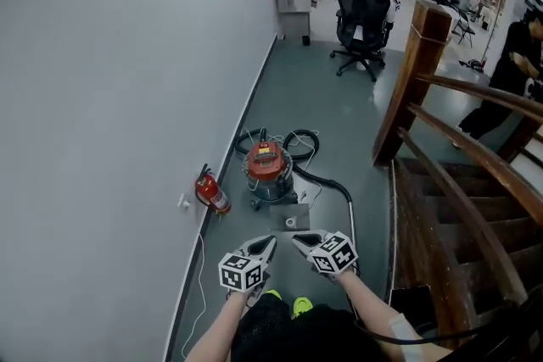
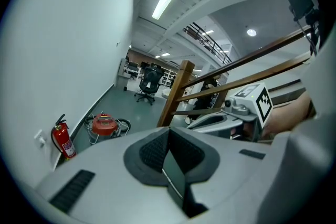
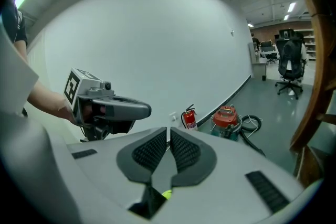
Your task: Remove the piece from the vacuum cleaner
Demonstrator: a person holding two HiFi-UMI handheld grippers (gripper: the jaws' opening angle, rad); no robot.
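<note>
L gripper (image 1: 268, 242) and R gripper (image 1: 299, 241): both jaws clenched, nothing btwn them, held side by side over grey floor (image 1: 339, 114). Ahead of them, apart and untouched, stands red-lidded grey canister vacuum cleaner (image 1: 268, 172), near floor's wall-side edge. Its black hose (image 1: 327, 180) coils behind it and trails right. Just beside vac, a red fire extinguisher (image 1: 212, 193) against white wall (image 1: 110, 97).

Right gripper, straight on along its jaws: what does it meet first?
Likely the floor by the wall: the shut right gripper aims downward just beside the fire extinguisher, with the vacuum cleaner further aside. Nothing nearer shows in that line; depth is unclear.
</note>
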